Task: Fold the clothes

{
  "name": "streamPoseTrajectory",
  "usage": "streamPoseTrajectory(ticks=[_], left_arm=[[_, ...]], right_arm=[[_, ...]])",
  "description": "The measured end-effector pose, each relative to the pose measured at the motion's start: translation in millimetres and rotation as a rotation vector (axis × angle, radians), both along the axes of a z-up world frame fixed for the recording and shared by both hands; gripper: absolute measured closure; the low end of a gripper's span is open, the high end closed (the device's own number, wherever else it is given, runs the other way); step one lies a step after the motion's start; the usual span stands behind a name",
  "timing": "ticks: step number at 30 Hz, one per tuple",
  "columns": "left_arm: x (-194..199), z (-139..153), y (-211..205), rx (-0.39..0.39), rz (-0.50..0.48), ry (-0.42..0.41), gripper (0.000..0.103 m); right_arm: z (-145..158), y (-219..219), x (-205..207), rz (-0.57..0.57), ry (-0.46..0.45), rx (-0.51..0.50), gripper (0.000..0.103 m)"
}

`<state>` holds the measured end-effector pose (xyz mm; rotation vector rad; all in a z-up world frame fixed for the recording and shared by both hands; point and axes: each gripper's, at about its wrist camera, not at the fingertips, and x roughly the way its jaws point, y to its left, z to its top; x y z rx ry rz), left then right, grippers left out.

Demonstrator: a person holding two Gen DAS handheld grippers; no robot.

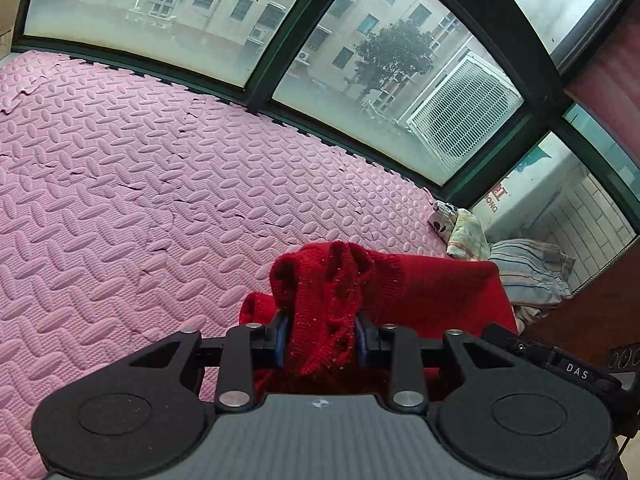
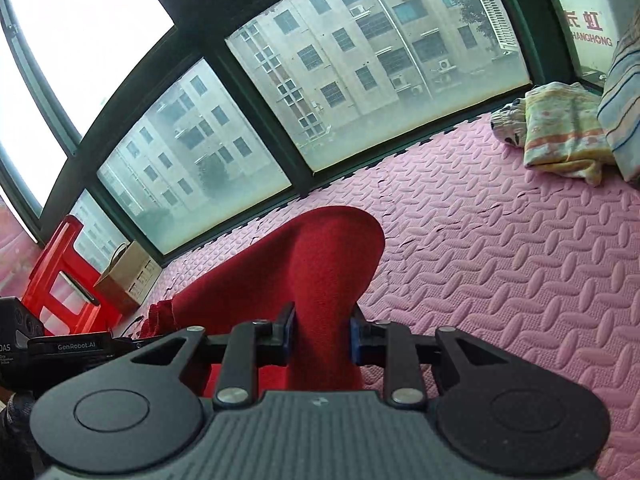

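Both grippers, left gripper and right gripper, pinch the red sweater lifted off the pink mat; next, probably lay it flat toward twelve o'clock.

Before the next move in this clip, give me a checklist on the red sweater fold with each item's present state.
1. Left gripper shut on the red sweater: ok, knit bunched between its pads.
2. Right gripper shut on the same sweater: ok, smooth fabric pinched.
3. Sweater raised off the pink foam mat: ok at both grips; lower edge cannot tell.
4. Open mat ahead to lay it down: ok.
5. Folded clothes pile by the window out of the way: ok, off to the right.
6. Sweater hanging flat between the grippers: cannot tell.
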<state>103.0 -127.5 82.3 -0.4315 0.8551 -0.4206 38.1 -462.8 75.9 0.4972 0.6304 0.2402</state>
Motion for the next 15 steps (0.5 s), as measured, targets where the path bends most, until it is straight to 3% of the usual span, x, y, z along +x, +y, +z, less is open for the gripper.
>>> streamPoseTrajectory(ticks=[7,12,15], left_arm=[[29.7,-12.7,-64.6,0.054,-0.069,0.01,0.069],[38.9,-29.2,-87.1,0.085,-0.093,0.045,0.069],[40.9,-36.3,-94.7,0.106,-0.103,0.058,0.065]], right_arm=[[-11.6,-52.0,11.1,-0.093,0.024,-0.041,0.079],[-33.6,-72.0,18.2,-0.124,0.076,-0.043,0.079],[-42.6,-72.6,17.3,-0.122,0.107,-0.093,0.071]])
